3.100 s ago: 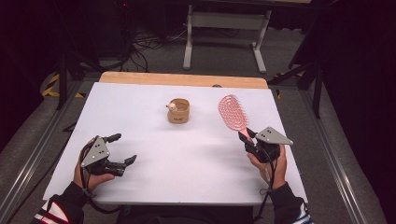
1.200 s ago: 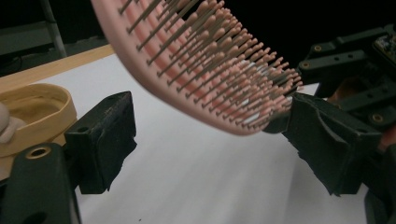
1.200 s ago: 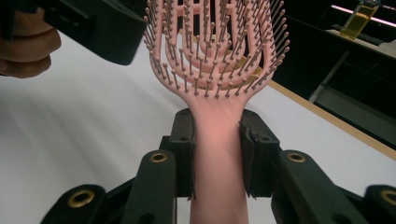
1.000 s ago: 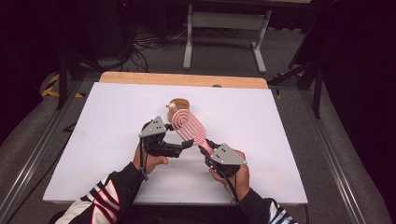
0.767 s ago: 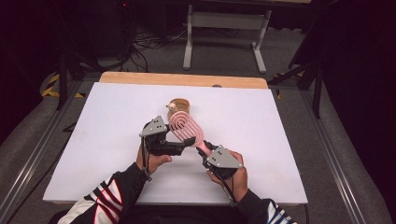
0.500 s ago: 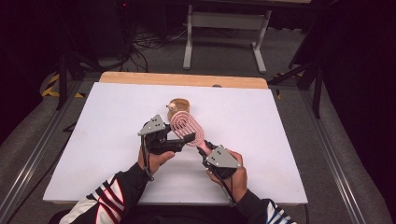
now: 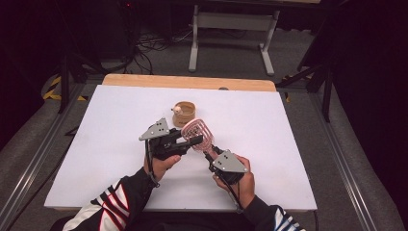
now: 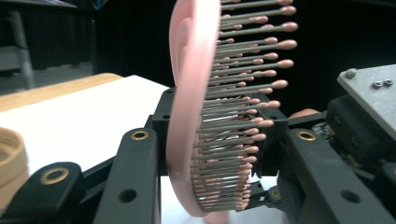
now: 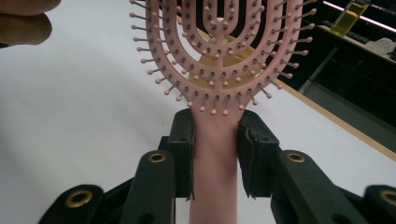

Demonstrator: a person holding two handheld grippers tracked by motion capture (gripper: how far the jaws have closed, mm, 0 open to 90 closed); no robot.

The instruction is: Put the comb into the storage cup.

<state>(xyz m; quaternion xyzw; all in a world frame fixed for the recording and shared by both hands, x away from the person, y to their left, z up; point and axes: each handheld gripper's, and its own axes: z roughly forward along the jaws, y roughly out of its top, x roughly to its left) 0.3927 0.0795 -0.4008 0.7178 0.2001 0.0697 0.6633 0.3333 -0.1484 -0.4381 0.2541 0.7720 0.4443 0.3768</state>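
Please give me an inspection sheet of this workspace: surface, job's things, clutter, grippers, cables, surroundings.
Surface: white table with a wooden strip along the far edge; bare apart from the items below.
Job's things: pink brush held above the table, between both grippers; handle toward the right gripper, head toward the left.
Clutter: small wooden cup behind the brush; nothing else seen.
Grippers: left gripper has just been closing, pads on the brush head, one on its back and one on the bristle tips; right gripper shut on the handle.
Cables: one trails from each gripper toward the person; loose cables on the floor behind the table.
Surroundings: dark room, grey floor, a metal stand at the far side.
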